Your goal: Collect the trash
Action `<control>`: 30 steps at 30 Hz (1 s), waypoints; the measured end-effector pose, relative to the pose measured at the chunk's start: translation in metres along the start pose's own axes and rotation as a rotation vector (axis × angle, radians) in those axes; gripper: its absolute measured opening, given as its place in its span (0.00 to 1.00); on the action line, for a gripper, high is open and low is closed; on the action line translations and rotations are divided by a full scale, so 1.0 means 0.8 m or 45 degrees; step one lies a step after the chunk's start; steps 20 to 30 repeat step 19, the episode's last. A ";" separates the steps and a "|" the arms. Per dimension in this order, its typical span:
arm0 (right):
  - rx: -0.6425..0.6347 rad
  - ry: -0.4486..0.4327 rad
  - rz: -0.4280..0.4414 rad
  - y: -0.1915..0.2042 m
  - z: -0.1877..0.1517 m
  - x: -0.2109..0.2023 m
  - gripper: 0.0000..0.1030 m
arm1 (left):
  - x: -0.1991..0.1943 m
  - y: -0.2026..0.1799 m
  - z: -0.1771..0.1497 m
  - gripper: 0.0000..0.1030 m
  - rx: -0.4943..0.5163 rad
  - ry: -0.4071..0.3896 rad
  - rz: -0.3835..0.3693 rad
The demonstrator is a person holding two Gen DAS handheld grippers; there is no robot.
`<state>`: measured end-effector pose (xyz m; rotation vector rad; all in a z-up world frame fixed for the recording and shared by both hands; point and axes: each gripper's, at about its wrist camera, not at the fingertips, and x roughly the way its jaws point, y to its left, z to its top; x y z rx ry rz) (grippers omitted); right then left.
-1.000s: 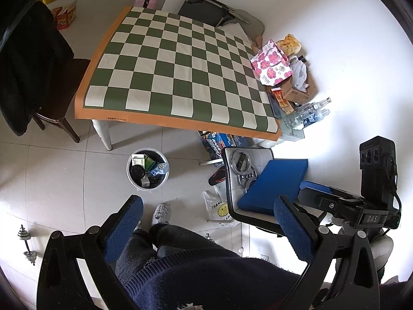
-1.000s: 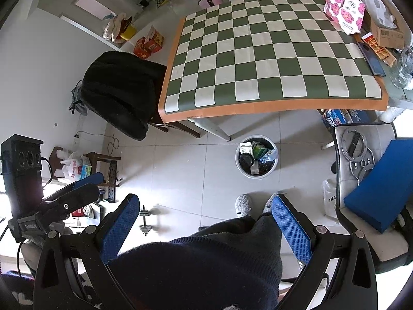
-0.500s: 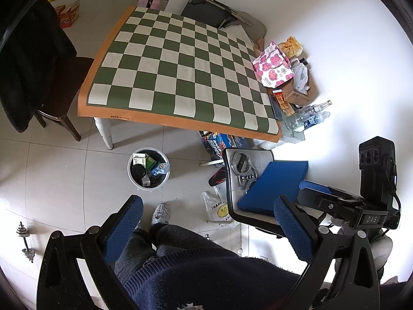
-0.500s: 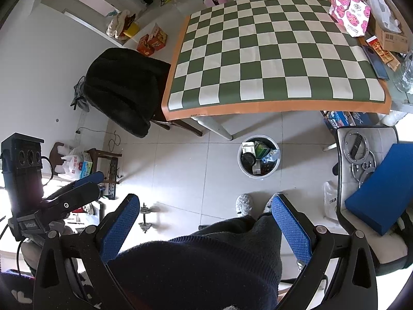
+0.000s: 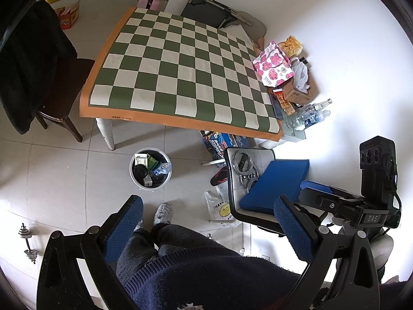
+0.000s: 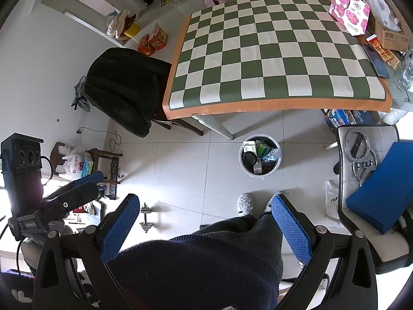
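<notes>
Both hand-held grippers, left (image 5: 206, 228) & right (image 6: 205, 222), wide, empty; trash bin (image 5: 150, 167) on floor ahead, well apart.

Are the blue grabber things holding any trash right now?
No. The left gripper and right gripper are both open with nothing between their fingers. The trash sits in the bin on the floor.

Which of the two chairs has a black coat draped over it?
The dark wooden chair at the table's left side; the black coat covers its back. The other chair, white-seated with a black frame, holds a blue cushion and metal rings instead.
</notes>
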<state>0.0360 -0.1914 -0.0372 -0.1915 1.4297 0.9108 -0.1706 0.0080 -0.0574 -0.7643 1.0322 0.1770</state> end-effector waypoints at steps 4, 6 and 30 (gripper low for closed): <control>-0.001 -0.001 0.000 0.001 0.000 0.001 1.00 | 0.000 0.000 0.000 1.00 -0.002 -0.001 -0.001; -0.004 0.000 0.001 -0.001 0.000 0.000 1.00 | 0.000 -0.001 0.000 1.00 -0.002 -0.001 -0.001; 0.004 -0.003 -0.001 0.002 -0.001 0.002 1.00 | 0.000 0.000 -0.001 1.00 -0.013 0.007 0.004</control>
